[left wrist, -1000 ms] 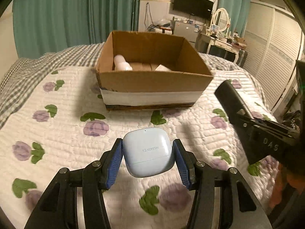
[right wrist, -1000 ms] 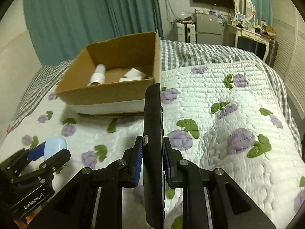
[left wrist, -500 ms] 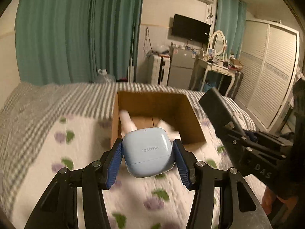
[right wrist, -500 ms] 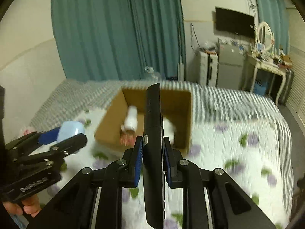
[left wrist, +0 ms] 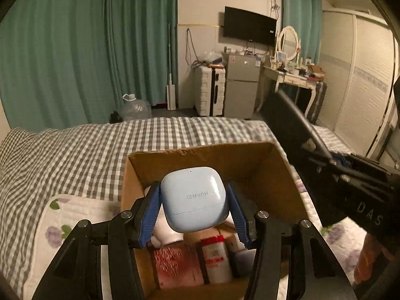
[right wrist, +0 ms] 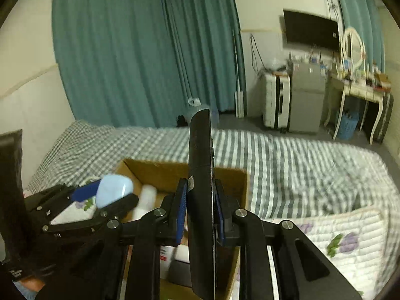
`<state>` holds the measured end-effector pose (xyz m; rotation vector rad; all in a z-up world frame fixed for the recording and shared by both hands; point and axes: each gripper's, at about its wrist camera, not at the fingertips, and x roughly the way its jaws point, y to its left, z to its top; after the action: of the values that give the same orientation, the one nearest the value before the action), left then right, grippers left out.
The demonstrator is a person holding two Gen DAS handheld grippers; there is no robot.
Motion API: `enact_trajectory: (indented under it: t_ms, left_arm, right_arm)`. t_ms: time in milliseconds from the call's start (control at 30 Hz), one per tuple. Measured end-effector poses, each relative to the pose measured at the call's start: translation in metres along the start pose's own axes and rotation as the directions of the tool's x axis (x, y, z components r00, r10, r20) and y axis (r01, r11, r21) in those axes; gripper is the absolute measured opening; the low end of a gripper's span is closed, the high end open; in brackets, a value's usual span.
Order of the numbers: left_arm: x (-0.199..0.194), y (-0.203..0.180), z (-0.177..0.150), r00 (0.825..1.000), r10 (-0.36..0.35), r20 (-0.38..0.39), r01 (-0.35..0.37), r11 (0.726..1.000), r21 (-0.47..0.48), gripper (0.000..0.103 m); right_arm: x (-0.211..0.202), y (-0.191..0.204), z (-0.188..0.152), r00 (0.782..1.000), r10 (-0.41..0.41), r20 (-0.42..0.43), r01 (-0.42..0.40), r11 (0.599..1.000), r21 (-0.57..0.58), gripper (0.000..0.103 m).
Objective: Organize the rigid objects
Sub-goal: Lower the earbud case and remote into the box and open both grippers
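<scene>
Left claw (left wrist: 194, 201) is clamped on a pale blue earbud case (left wrist: 193, 198), gripped on both sides by the blue pads (left wrist: 152, 212); "HUAWEI" lettering is seen upside down on its front. The case is held in the air above the open cardboard box (left wrist: 250, 160), over its left half. In the right wrist view the same case (right wrist: 113, 193) is seen at the box's left rim, held by the left claw (right wrist: 110, 196).

Right claw (right wrist: 200, 215) is closed on a flat black remote (right wrist: 200, 175), held edge-on and upright between the blue pads (right wrist: 181, 212), over the box (right wrist: 175, 172). In the left wrist view the remote (left wrist: 287, 117) is seen slanting up from the right claw, to the right of the box.

Inside the box, a white bottle (left wrist: 167, 235), a red-patterned packet (left wrist: 175, 265) and a white tube with a red label (left wrist: 216, 257) are seen lying below the case; other contents are too blurred to name.

The box is set on a bed with a grey checked blanket (left wrist: 75, 155) and a white floral quilt (right wrist: 345, 240). Teal curtains (left wrist: 87, 50), a wall TV (left wrist: 250, 26), a small fridge (left wrist: 240, 87) and a dressing table with an oval mirror (left wrist: 287, 42) are seen behind.
</scene>
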<state>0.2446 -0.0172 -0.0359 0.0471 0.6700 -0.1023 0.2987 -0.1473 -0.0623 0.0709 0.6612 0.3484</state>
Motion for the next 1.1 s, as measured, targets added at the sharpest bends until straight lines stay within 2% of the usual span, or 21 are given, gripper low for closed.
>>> enact_trajectory:
  t_ms: [100, 133, 267, 400, 500, 733, 800, 833, 867, 900, 967, 1100]
  left_arm:
    - [0.021, 0.002, -0.004, 1.000, 0.014, -0.014, -0.014, 1.000, -0.009, 0.056]
    - [0.025, 0.004, -0.004, 1.000, -0.001, -0.021, 0.000, 0.999, -0.032, 0.056]
    - [0.029, 0.011, -0.006, 0.996, 0.032, -0.077, -0.039, 0.995, -0.091, 0.057]
    - [0.004, 0.016, -0.007, 0.999, 0.034, -0.029, -0.036, 0.996, -0.079, 0.062]
    - [-0.011, 0.020, -0.001, 0.998, 0.055, -0.017, -0.055, 0.997, -0.053, 0.062]
    - [-0.020, 0.032, -0.005, 1.000, 0.011, -0.001, -0.011, 0.998, -0.056, 0.064]
    - [-0.017, 0.031, -0.007, 1.000, 0.008, 0.009, -0.008, 0.999, -0.040, 0.064]
    - [-0.016, 0.031, -0.008, 1.000, 0.011, 0.013, -0.011, 0.999, -0.033, 0.064]
    - [-0.015, 0.032, -0.010, 1.000, 0.016, 0.018, -0.016, 1.000, -0.023, 0.064]
    - [-0.015, 0.032, -0.010, 0.999, 0.022, 0.023, -0.022, 1.000, -0.018, 0.066]
    - [-0.020, 0.032, -0.011, 0.999, 0.042, 0.028, -0.041, 0.999, -0.030, 0.067]
    - [-0.042, 0.035, -0.010, 0.999, 0.031, 0.042, -0.029, 0.998, -0.063, 0.067]
  right_arm:
    - [0.015, -0.008, -0.004, 0.999, -0.001, -0.037, 0.001, 1.000, 0.005, 0.019]
    - [0.015, -0.008, -0.004, 0.999, -0.006, -0.036, 0.006, 1.000, 0.000, 0.019]
    - [0.009, -0.009, -0.008, 0.999, -0.023, -0.029, 0.023, 1.000, -0.011, 0.019]
    - [0.001, -0.004, -0.014, 0.999, -0.036, -0.030, 0.035, 0.999, -0.031, 0.019]
    - [0.002, -0.001, -0.016, 0.999, -0.034, -0.042, 0.033, 0.999, -0.033, 0.019]
    - [0.027, 0.004, -0.015, 0.996, -0.037, -0.076, 0.033, 0.998, -0.046, 0.019]
    - [0.033, 0.000, -0.013, 0.997, -0.041, -0.070, 0.039, 0.999, -0.026, 0.022]
    - [0.033, -0.003, -0.012, 0.997, -0.048, -0.054, 0.047, 0.999, -0.012, 0.031]
    - [0.031, -0.004, -0.011, 0.998, -0.052, -0.044, 0.052, 0.999, -0.003, 0.044]
    - [0.027, -0.006, -0.010, 0.998, -0.055, -0.029, 0.056, 0.998, 0.008, 0.048]
    - [0.016, -0.008, -0.008, 0.998, -0.064, -0.006, 0.064, 0.998, 0.024, 0.048]
    - [-0.016, -0.009, -0.008, 0.997, -0.081, 0.018, 0.081, 0.996, 0.040, 0.048]
